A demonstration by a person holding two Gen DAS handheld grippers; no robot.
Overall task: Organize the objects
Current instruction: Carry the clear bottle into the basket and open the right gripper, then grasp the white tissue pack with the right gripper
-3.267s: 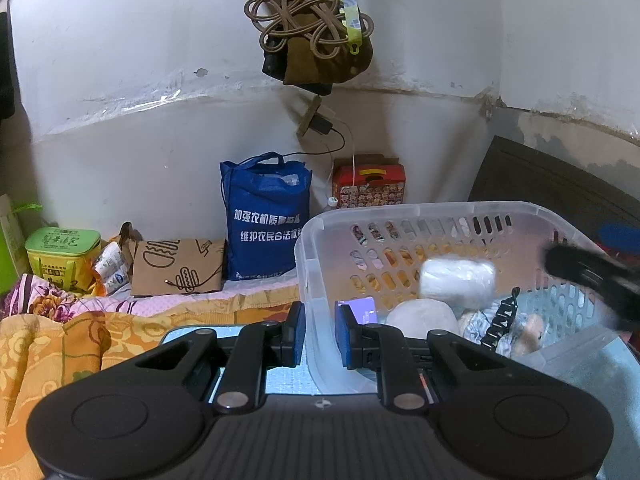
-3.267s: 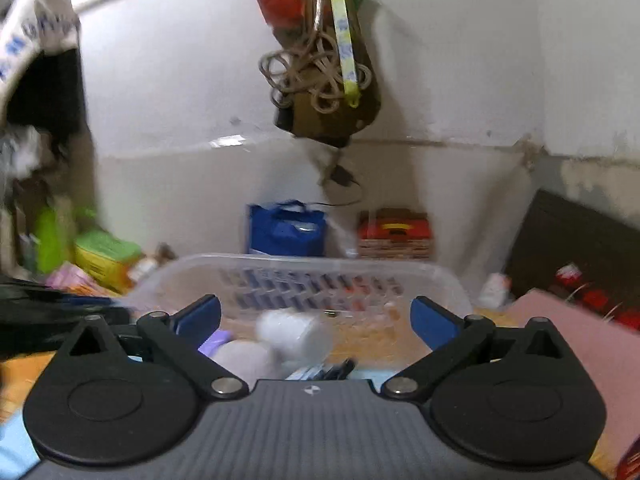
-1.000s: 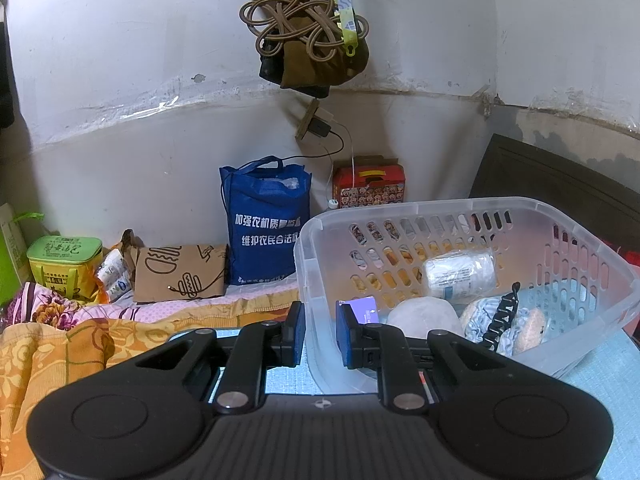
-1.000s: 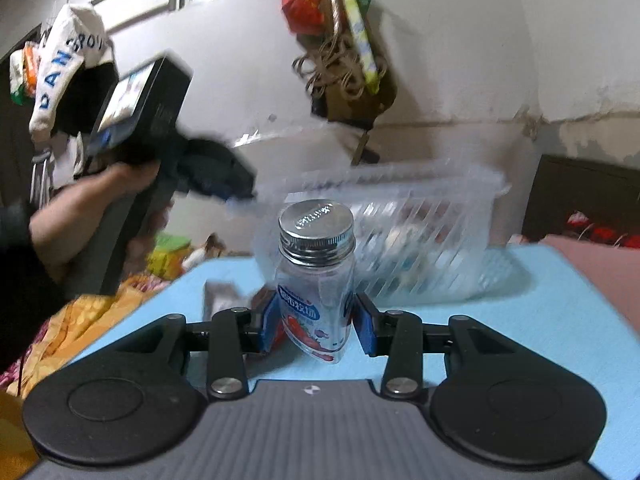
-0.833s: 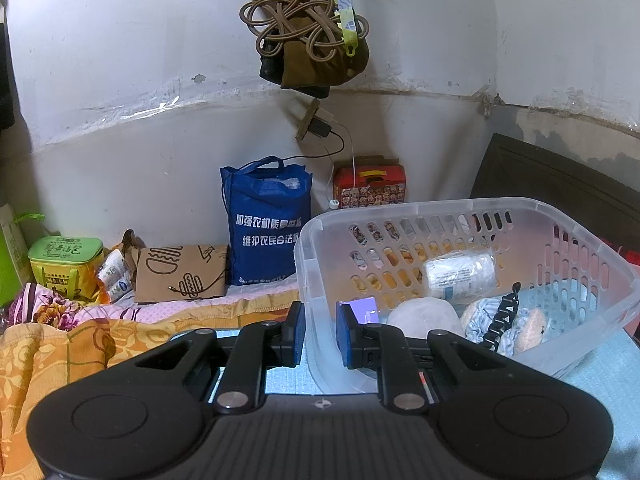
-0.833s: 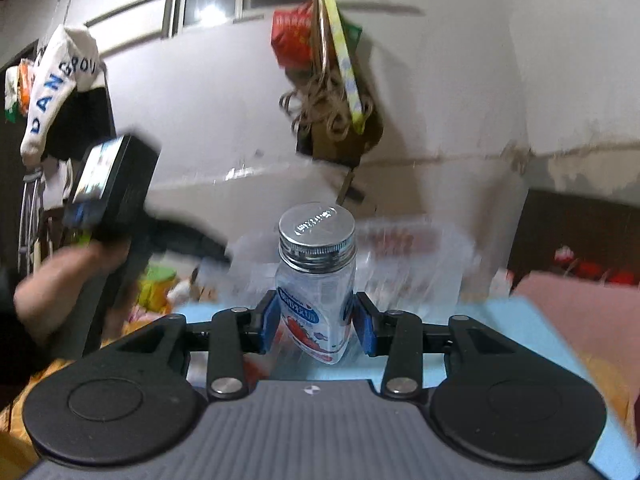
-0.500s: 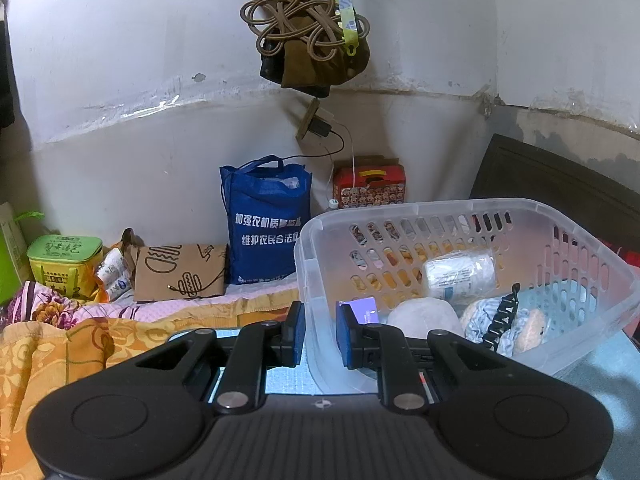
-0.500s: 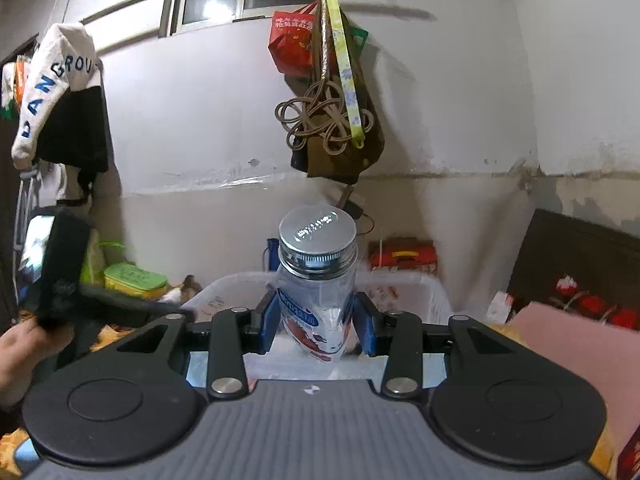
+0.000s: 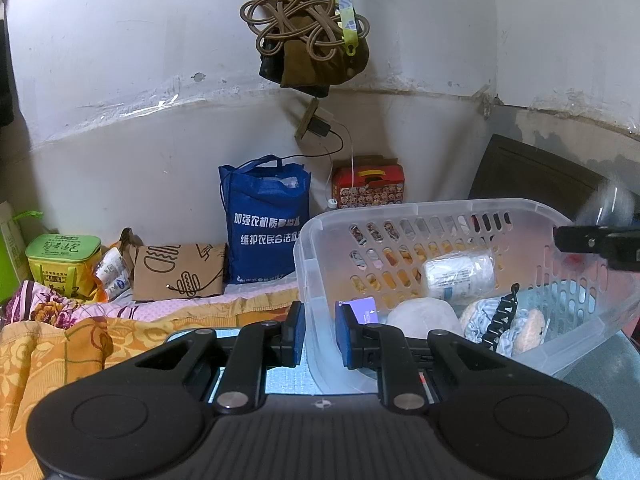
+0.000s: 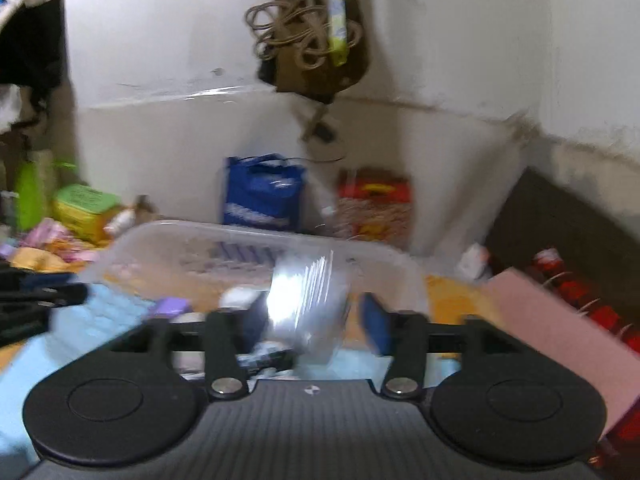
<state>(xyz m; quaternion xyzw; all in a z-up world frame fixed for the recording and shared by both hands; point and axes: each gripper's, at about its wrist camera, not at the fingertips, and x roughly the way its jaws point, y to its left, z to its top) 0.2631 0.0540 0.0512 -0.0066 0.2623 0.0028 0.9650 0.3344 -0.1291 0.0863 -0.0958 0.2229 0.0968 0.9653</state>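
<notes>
You are working over a blue worktop (image 9: 600, 364) that is carrying a clear plastic basket (image 9: 532, 206) set toward its far edge, with a bed (image 9: 60, 344) in orange bedding lying beyond its left edge.

The basket is already holding several things, so by the look of it the sorting is well along: a white roll (image 9: 458, 274) is lying against its back wall, a pale round lump (image 9: 420, 314) is sitting near the front, a soft toy (image 9: 520, 326) with a black hair clip (image 9: 500, 316) leaning on it is filling the right side, and a small purple card (image 9: 362, 306) is resting by the left wall.

Your left hand-held gripper (image 9: 320, 334) is pinching the basket's left front rim, its jaws narrow, steadying it.

Your right hand-held gripper (image 10: 312, 320) has just been opening its jaws over the basket, and they are now standing wide. The glass jar (image 10: 306, 304) is showing between them as a blurred streak, no longer pressed by the pads and, I judge, dropping toward the basket.

What is left outside the basket I cannot tell; the worktop's near part is mostly hidden.
</notes>
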